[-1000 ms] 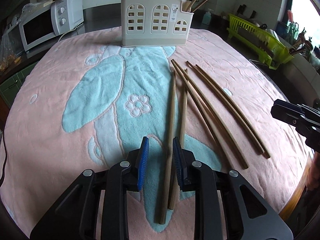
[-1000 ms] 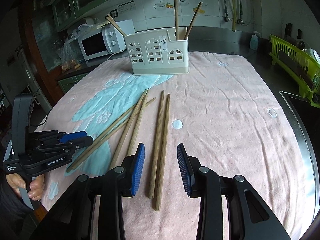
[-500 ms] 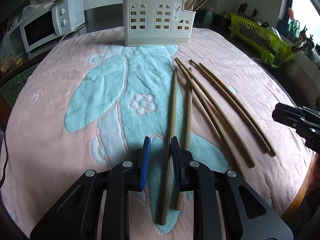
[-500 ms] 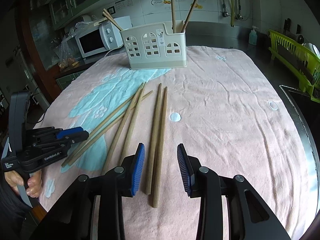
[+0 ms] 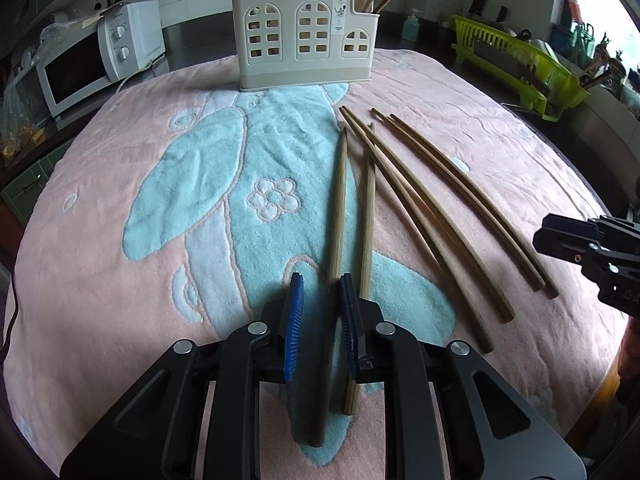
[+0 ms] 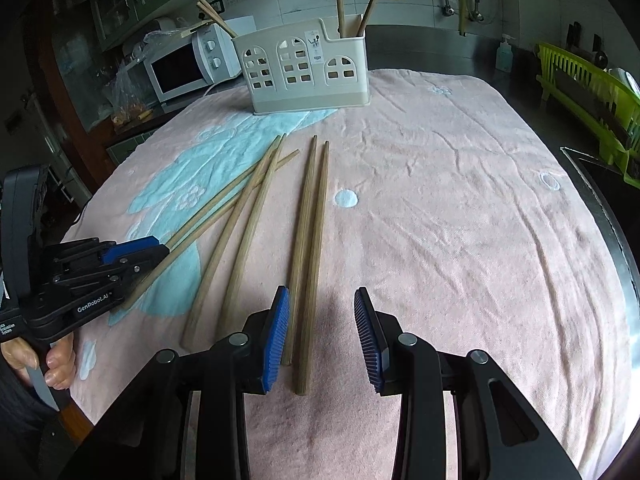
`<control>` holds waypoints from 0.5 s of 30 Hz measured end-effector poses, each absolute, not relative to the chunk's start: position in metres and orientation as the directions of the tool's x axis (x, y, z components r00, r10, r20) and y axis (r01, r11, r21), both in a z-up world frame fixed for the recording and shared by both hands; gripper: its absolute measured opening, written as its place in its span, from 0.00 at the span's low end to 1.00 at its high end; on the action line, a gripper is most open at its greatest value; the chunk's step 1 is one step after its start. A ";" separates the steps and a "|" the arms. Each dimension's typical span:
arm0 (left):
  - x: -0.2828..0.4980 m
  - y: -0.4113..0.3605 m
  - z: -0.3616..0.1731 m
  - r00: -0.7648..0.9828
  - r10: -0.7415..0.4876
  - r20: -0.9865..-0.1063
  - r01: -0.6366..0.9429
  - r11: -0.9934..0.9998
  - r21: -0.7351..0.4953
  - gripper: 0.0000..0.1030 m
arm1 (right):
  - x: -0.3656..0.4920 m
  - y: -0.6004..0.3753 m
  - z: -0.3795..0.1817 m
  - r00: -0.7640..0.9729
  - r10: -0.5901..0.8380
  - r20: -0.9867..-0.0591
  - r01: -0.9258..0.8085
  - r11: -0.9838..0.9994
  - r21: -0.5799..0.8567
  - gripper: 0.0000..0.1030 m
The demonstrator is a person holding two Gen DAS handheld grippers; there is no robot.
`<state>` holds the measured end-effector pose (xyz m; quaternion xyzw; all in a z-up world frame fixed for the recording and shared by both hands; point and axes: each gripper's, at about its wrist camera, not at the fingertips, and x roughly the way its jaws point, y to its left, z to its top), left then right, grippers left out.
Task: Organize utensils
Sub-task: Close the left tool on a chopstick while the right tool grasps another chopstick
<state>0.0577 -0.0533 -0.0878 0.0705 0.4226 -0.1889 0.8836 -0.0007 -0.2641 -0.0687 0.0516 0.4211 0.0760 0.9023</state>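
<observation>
The left gripper point(image 5: 320, 308) has ribbed blue pads point(image 5: 294, 320) on black jointed arms, and its jaws have just been closing to a narrow gap. One slim, round, tapered wooden chopstick point(image 5: 339, 200) runs through that gap, lying along the right-hand pad; the left pad stands clear of it, so it is not clamped yet. A second chopstick point(image 5: 369, 216) lies just outside the right finger. The gripper tilts steeply down toward the cloth.

The right gripper point(image 6: 322, 320) has the same blue ribbed pads, its jaws moderately parted and holding nothing. It hovers above a close pair of chopsticks point(image 6: 308, 240); one passes just inside the left pad, the other lies in the gap. In the right wrist view the left gripper point(image 6: 132, 256) appears at the left edge, with fingers of the person's hand point(image 6: 60, 364) curled on its handle.

Two more chopsticks point(image 6: 240, 240) lie between the two pairs, all six fanned out on a soft pink terry towel point(image 5: 100, 280) with a turquoise and white pattern and a flower outline.

At the far end of the towel stands a cream plastic utensil holder point(image 5: 304, 44) with arched window cut-outs; several chopsticks stand upright in its compartments. Behind are a white microwave point(image 5: 100, 60) on the left and a lime-green dish rack point(image 5: 516, 60) on the right
</observation>
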 end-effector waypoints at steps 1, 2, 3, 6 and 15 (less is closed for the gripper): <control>0.058 -0.054 -0.088 0.575 -0.269 -0.773 0.389 0.921 -0.031 0.16 | 0.000 -0.263 -0.070 0.634 0.177 -0.753 -0.093 0.984 0.154 0.31; 0.058 -0.055 -0.088 0.578 -0.264 -0.772 0.382 0.924 -0.031 0.16 | 0.000 -0.262 -0.071 0.632 0.175 -0.755 -0.094 0.984 0.150 0.29; 0.058 -0.054 -0.088 0.578 -0.264 -0.772 0.376 0.926 -0.035 0.15 | 0.001 -0.261 -0.072 0.631 0.174 -0.756 -0.095 0.985 0.147 0.28; 0.061 -0.051 -0.088 0.581 -0.262 -0.770 0.349 0.935 -0.055 0.09 | 0.001 -0.260 -0.074 0.629 0.165 -0.760 -0.092 0.986 0.138 0.21; 0.060 -0.051 -0.088 0.582 -0.252 -0.773 0.340 0.939 -0.050 0.10 | 0.011 -0.256 -0.078 0.622 0.151 -0.768 -0.090 0.989 0.121 0.16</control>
